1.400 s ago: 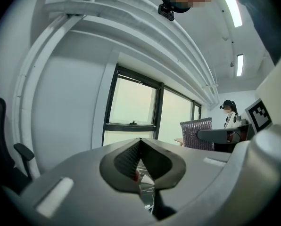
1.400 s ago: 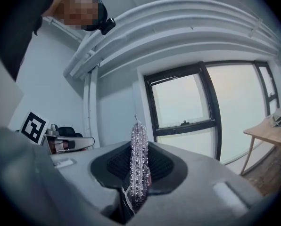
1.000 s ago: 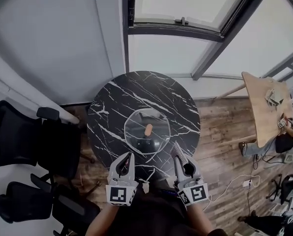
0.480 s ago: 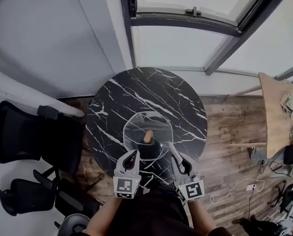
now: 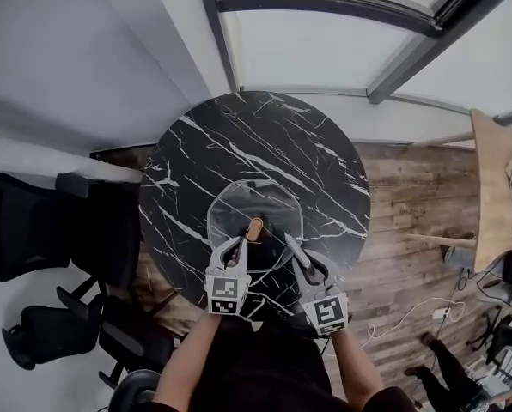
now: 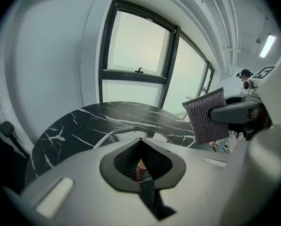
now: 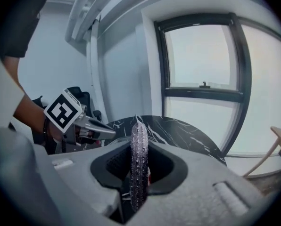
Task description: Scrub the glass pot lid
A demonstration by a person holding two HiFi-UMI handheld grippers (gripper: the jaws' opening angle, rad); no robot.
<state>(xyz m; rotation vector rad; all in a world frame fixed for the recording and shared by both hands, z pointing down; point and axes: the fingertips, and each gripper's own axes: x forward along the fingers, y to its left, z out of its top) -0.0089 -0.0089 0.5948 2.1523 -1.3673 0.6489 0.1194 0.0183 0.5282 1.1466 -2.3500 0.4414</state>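
Clear glass pot lid [image 5: 239, 202], tan wooden knob [image 5: 254, 228], flat on round black marble table [image 5: 239, 136], near side. Left gripper [image 5: 237, 245] jaws together, empty, tip just beside knob. Right gripper [image 5: 290, 244] clamped on grey ribbed scrubbing pad [image 7: 139, 154], at lid rim. Scrubbing apparently not yet begun; whole lid left.

Far half of round table [image 5: 247, 136]: bare marble, open to you from left and right.
Near half: glass pot lid [image 5: 230, 213] lies flat; its upright knob [image 5: 254, 228] blocks a low pass across its middle.
Left of table: office chairs [image 5: 41, 221] crowd the floor.
Right: open wooden floor [image 5: 402, 221].
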